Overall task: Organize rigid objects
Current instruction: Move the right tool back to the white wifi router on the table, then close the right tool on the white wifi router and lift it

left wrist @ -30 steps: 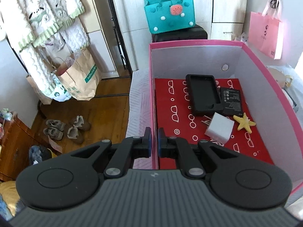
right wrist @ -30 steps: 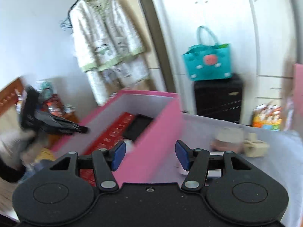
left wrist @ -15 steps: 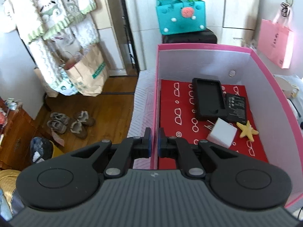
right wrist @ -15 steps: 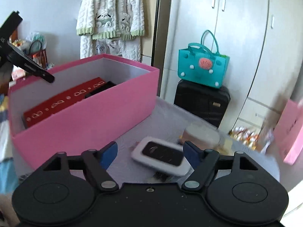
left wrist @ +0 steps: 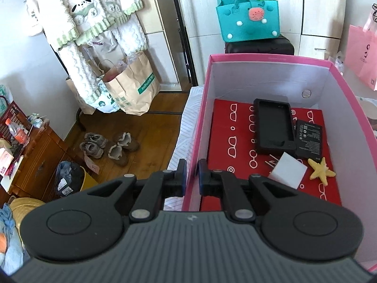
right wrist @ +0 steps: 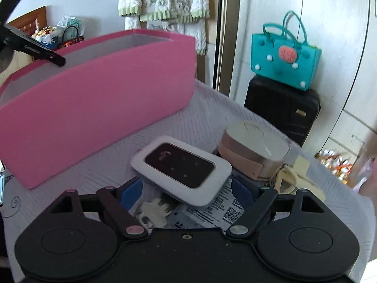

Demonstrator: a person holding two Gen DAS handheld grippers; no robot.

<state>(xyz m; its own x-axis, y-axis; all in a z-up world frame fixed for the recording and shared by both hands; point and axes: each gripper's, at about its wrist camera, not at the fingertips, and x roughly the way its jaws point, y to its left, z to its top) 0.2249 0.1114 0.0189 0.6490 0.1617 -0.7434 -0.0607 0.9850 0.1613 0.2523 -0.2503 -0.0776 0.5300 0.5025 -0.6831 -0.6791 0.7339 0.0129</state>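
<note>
Tape roll [right wrist: 253,149] and clip [right wrist: 292,174] just beside white router [right wrist: 182,166].

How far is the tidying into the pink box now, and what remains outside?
Done: the pink box already holds a black case, a battery, a white block and a yellow starfish. In hand: the left gripper pinches the box wall; the right gripper, jaws opening, straddles the white device, not gripping yet. Left: that device, the round pink case, a cream clip.
</note>
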